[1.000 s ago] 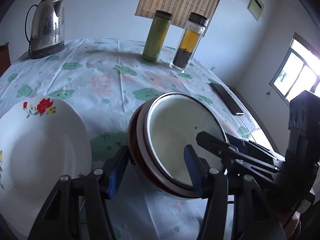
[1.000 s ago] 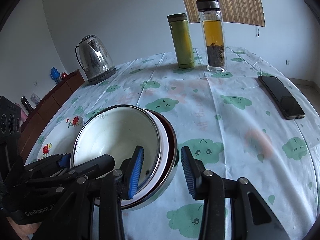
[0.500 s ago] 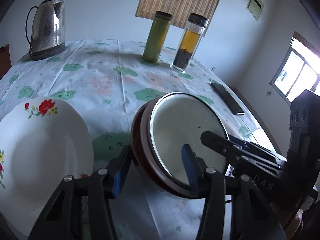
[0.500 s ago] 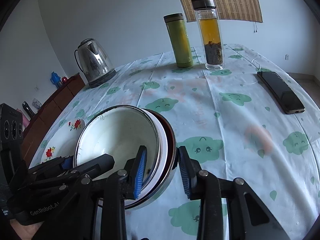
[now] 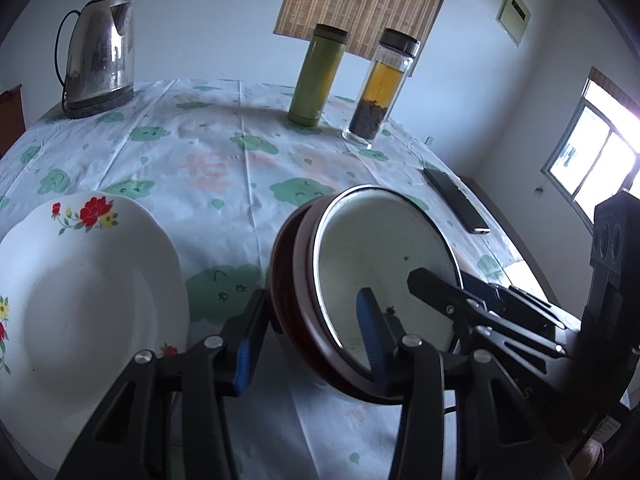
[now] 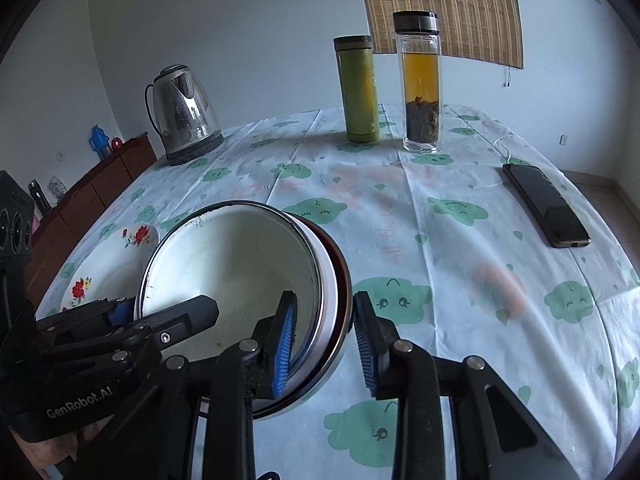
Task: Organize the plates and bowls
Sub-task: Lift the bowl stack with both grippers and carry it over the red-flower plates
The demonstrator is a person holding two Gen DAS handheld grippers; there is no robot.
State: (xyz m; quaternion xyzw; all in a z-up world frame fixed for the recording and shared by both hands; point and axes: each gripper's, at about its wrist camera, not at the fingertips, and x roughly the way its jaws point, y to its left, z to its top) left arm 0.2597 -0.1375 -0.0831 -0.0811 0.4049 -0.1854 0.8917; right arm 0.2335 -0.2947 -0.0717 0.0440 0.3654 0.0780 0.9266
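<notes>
A stack of bowls (image 5: 384,272) sits near the front edge of the table (image 5: 248,152), tilted so its mouth faces the right side: a white bowl (image 6: 236,276) with a metal rim nests inside a white one, which nests in a dark red bowl (image 5: 288,280). The inner bowl holds nothing but a few dark specks.

The left gripper (image 5: 308,332) straddles the stack's left rim, one blue pad against the dark red outer wall and the other inside the white bowl. Its jaws have just been closing, with the rims between them; they stand partly open, and the outer pad looks to be touching the wall, though whether the inner one presses cannot be told.

The right gripper (image 6: 324,336) straddles the opposite rim the same way, one pad inside the white bowl and one outside the stack. Its jaws have also just been closing and stand narrow; a thin gap still shows beside the outer pad.

A white plate (image 5: 84,292) with red flowers lies flat just left of the stack, with nothing on it. Farther back stand a steel kettle (image 5: 100,52), a green flask (image 5: 316,76) and a glass bottle (image 5: 380,88) of amber tea with dark leaves settled at the bottom. A black phone (image 6: 546,210) lies to the right.
</notes>
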